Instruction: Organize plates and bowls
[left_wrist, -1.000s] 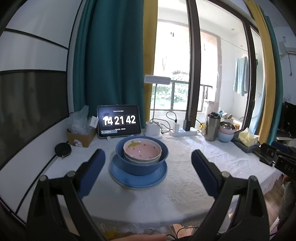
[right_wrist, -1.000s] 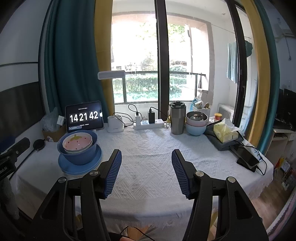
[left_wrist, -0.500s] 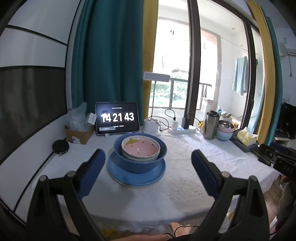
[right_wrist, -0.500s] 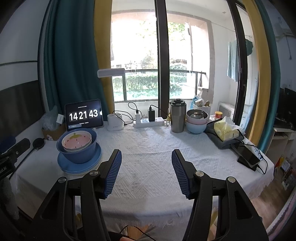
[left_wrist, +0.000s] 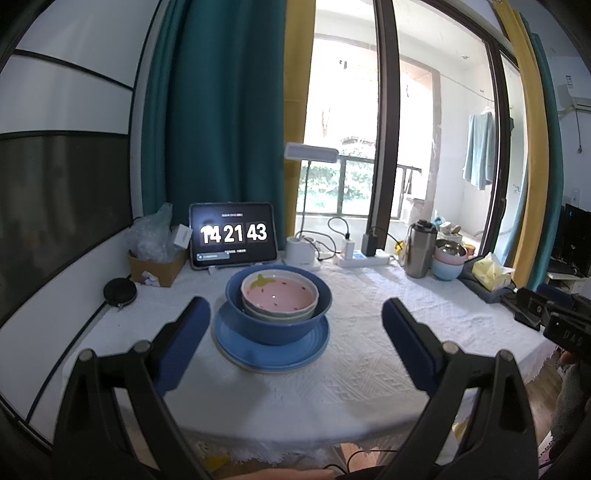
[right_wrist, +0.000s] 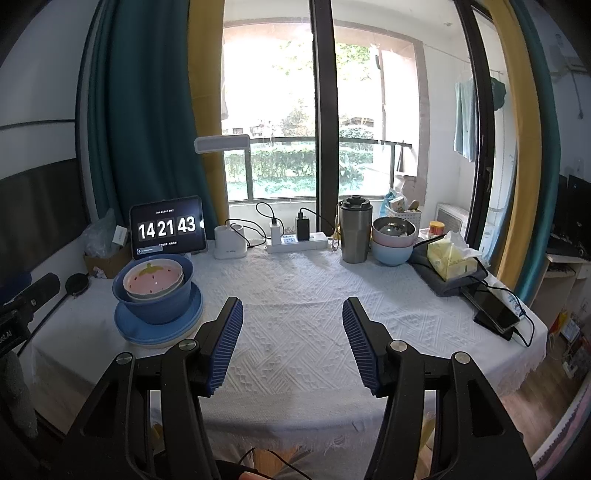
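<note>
Left wrist view, change: almost none against a second ago; clock on tablet ticks on by one, stack drifts only slightly in frame.
Left hand-held gripper: jaws wide, nothing between the pads, hovers just short of the stack, not touching.
Stack: pink bowl nested in a pale bowl, inside blue bowl, on blue plate, left part of bench, near the tablet.
Right wrist view, change: none apart from the clock.
Right hand-held gripper: jaws about half open, empty, over bare cloth mid-bench, well apart from the stack.
Second set: pink bowl on light blue bowl, beside steel tumbler, far right of bench.
Task meaning: both hands idle; main stack looks done, likely an end pause or a wait before the far bowls.
</note>
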